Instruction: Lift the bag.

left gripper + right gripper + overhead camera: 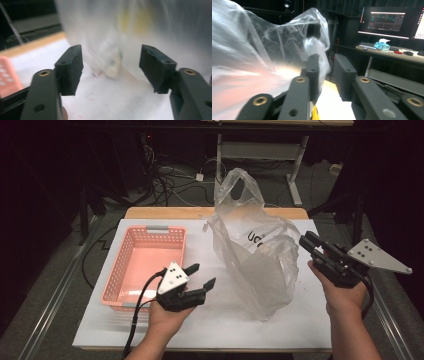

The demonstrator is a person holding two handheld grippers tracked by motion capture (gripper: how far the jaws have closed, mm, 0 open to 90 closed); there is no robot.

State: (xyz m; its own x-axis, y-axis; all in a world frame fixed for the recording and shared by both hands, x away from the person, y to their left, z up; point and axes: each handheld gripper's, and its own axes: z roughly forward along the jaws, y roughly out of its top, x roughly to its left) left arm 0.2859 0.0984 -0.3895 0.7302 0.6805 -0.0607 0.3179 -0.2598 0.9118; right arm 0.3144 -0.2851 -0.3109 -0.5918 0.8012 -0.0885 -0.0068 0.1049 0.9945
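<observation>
A clear plastic bag [255, 270] with black lettering stands upright on the white table [210, 322], its handles up. A pale object [263, 248] lies inside it. My left gripper [204, 275] is low over the table just left of the bag, open and holding nothing. In the left gripper view, the blurred bag [140, 25] and a small white thing [112, 71] in it lie ahead of that gripper [111, 67]. My right gripper [306, 241] is at the bag's right upper edge. In the right gripper view, a narrow gap parts its jaws [327, 60], with bag film [249, 50] draped against the left one.
An empty pink basket [127, 252] sits on the table's left part, close behind the left hand. Cables [165, 175] and a desk frame [295, 170] are on the floor beyond the table. A lit monitor [387, 21] stands on a far desk.
</observation>
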